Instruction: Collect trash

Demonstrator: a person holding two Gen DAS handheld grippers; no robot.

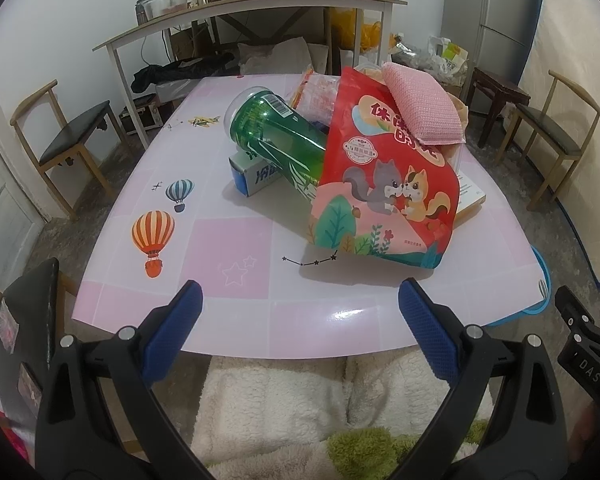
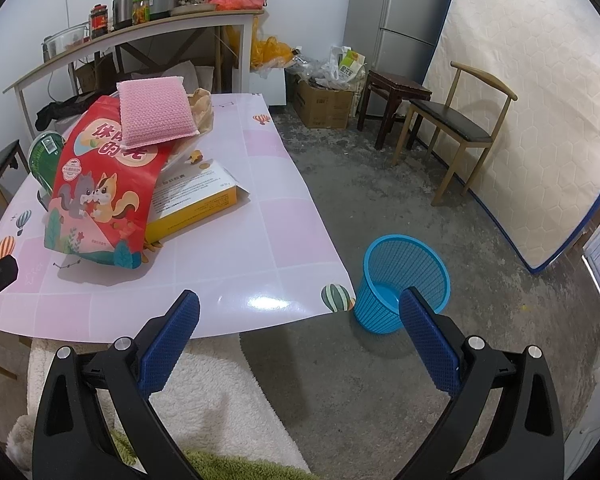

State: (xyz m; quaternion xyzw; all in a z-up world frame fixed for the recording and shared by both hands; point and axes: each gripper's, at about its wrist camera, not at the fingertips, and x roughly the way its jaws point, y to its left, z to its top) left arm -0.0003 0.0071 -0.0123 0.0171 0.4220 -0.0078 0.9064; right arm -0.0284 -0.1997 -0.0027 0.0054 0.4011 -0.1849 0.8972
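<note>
A heap of trash sits mid-table: a red snack bag with squirrels [image 1: 384, 184] [image 2: 100, 188], a pink sponge [image 1: 424, 108] [image 2: 156, 112] on top of it, a green plastic bottle [image 1: 276, 136] [image 2: 44, 156] lying on its side, a small blue-and-white box [image 1: 256, 176] and a yellow-edged carton [image 2: 204, 196]. On the floor right of the table stands a blue mesh bin [image 2: 404, 280], with nothing inside. My left gripper [image 1: 300, 296] hovers open at the table's near edge. The right gripper [image 2: 300, 304] is open too, off the near right corner.
The pink table [image 1: 236, 248] [image 2: 268, 208] has balloon stickers. Wooden chairs [image 1: 72, 140] [image 2: 456, 128] stand on both sides, a cluttered shelf table [image 1: 252, 12] at the back, a fridge [image 2: 404, 8] and a leaning mattress [image 2: 540, 100] on the right. A fleecy white garment [image 1: 284, 404] is below me.
</note>
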